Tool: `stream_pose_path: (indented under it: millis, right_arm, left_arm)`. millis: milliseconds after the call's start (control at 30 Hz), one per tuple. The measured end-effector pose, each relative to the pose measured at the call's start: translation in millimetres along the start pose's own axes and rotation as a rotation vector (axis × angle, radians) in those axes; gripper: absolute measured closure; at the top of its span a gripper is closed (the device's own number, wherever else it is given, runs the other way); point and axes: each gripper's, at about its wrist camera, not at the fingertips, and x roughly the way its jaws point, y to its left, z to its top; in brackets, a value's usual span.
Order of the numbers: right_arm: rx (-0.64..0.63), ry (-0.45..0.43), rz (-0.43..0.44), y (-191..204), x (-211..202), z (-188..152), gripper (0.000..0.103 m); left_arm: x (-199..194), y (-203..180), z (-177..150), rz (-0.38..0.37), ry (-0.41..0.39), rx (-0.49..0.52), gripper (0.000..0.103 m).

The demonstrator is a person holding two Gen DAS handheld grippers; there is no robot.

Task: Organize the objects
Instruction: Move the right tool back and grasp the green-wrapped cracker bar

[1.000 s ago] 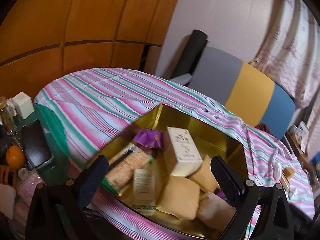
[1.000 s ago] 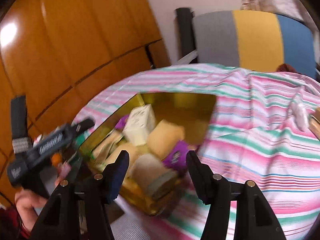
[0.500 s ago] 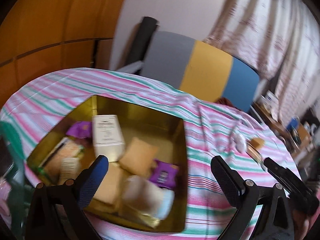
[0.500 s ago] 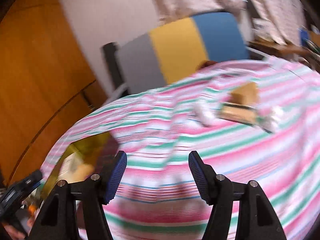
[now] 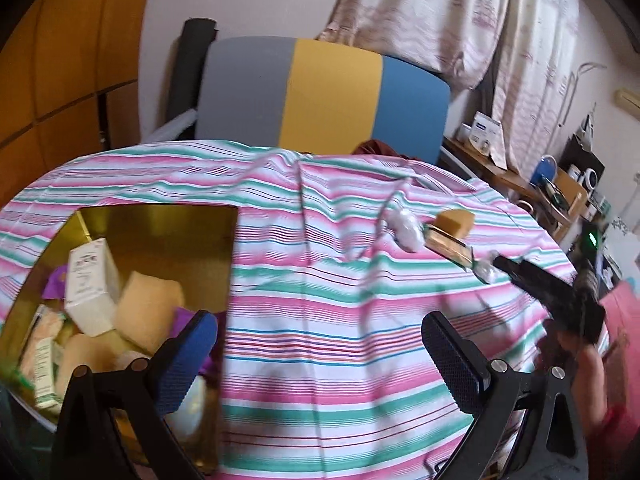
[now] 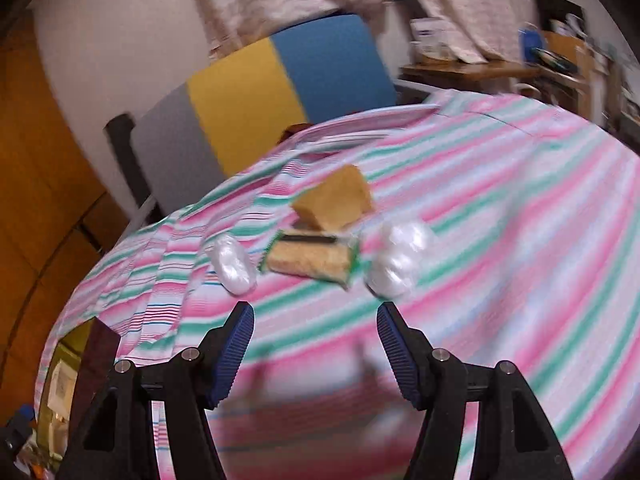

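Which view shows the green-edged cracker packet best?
The right wrist view: the cracker packet lies near centre, ahead of the open right gripper, its whole face visible though blurred. The left wrist view shows it small, far off, edge-on.

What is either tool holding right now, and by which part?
Nothing. The left tool and the right tool are both open and empty above the pink-and-green striped cloth.

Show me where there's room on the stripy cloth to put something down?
The widest bare patch of the pink-and-green striped tablecloth lies between the gold metal tin and the small pile of leftovers: a yellow sponge block, a green-edged cracker packet and two clear plastic-wrapped bundles. The tin itself is crammed.
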Motion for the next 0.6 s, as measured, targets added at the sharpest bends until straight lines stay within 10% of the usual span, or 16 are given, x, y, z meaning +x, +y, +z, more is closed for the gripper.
stream_pose_path:
  millis: [400,600]
  right_arm:
    - [-0.255,0.212,-0.100,18.7,117.5,52.3,0.038]
    - [-0.296,0.264,0.027,32.7,107.6,44.0,0.037]
  left_arm:
    - [20.3,-18.1,-12.4,0.002,0.082,0.045,0.000]
    - [27.4,-18.1,-12.3,0.012,0.090,0.038,0.000]
